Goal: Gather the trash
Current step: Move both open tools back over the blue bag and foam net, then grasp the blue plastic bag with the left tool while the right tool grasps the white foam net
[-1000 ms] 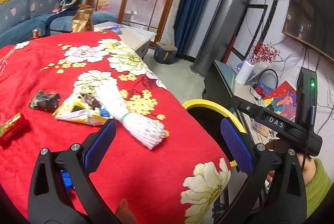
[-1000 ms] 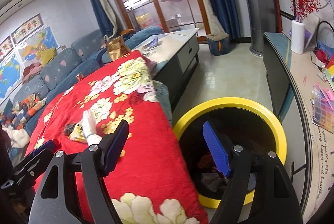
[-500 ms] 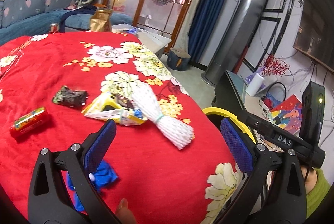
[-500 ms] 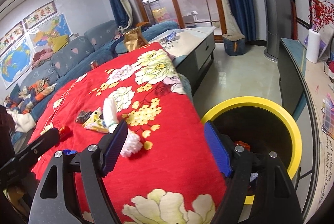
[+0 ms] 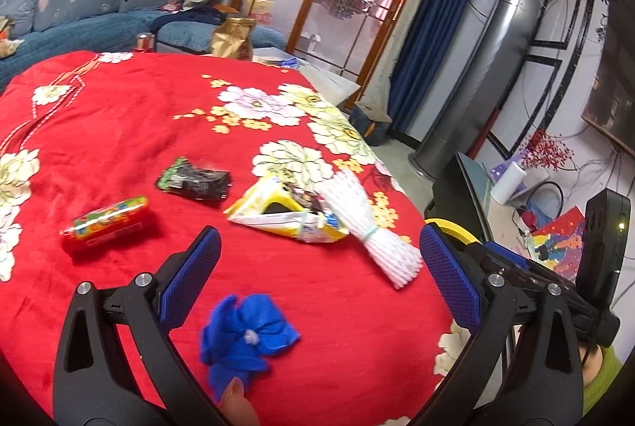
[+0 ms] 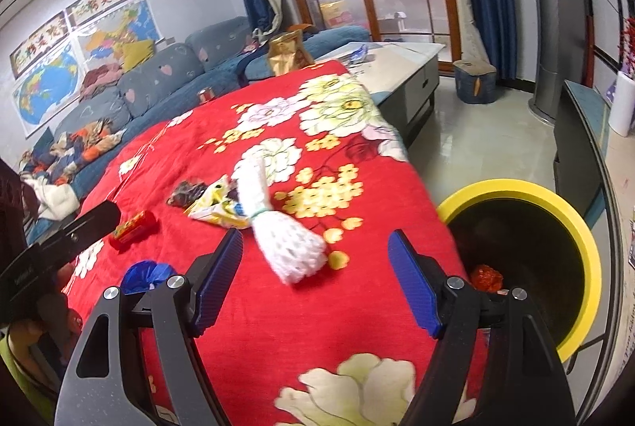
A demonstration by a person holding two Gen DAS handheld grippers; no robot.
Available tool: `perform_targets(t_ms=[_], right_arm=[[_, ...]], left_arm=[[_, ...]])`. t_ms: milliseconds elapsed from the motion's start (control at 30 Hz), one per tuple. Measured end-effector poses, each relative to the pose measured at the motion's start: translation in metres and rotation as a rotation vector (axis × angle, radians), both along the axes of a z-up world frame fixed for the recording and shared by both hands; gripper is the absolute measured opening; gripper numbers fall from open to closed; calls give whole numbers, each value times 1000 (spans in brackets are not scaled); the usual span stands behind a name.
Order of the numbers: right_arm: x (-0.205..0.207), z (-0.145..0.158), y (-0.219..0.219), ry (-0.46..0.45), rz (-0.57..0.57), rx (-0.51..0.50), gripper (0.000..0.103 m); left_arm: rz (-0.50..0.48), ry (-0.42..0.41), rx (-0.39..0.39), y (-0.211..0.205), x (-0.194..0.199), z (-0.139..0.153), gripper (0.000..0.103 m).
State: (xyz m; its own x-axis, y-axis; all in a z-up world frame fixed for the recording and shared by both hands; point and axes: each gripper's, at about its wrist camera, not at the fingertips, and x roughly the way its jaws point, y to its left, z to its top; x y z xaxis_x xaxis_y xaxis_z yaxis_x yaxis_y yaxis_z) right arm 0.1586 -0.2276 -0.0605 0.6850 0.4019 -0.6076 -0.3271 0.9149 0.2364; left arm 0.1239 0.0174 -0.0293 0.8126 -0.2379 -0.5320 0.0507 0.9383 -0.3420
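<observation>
Both tools, left (image 5: 317, 267) and right (image 6: 315, 283), hang released over the red surface (image 5: 119, 132), between pickups. Trash lies ahead: blue scrap (image 5: 248, 338) nearest, white net (image 6: 285, 243) right, by the bin (image 6: 579, 227). Next: lower onto 1 piece and clench.

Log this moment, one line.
left gripper: open, empty | right gripper: open, empty | trash on red blanket: foam net, blue wrapper | bin: right

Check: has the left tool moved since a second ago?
Yes. Left tool swung leftward over the red cloth; the yellow bin rim slid behind its right finger.
</observation>
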Motion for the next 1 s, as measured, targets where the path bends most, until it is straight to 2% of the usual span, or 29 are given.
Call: perform_targets(t_ms=[500, 867, 933, 1000], right_arm=[[18, -15, 46, 24, 93, -88, 73], [49, -43, 61, 93, 73, -160, 73], [52, -50, 62, 117, 70, -162, 73], [53, -55, 62, 136, 68, -165, 66]], left_arm=[[52, 60, 5, 45, -16, -18, 92], [-36, 162, 28, 44, -24, -46, 92], [-51, 173, 27, 41, -25, -51, 89], [-65, 186, 29, 38, -26, -55, 84]])
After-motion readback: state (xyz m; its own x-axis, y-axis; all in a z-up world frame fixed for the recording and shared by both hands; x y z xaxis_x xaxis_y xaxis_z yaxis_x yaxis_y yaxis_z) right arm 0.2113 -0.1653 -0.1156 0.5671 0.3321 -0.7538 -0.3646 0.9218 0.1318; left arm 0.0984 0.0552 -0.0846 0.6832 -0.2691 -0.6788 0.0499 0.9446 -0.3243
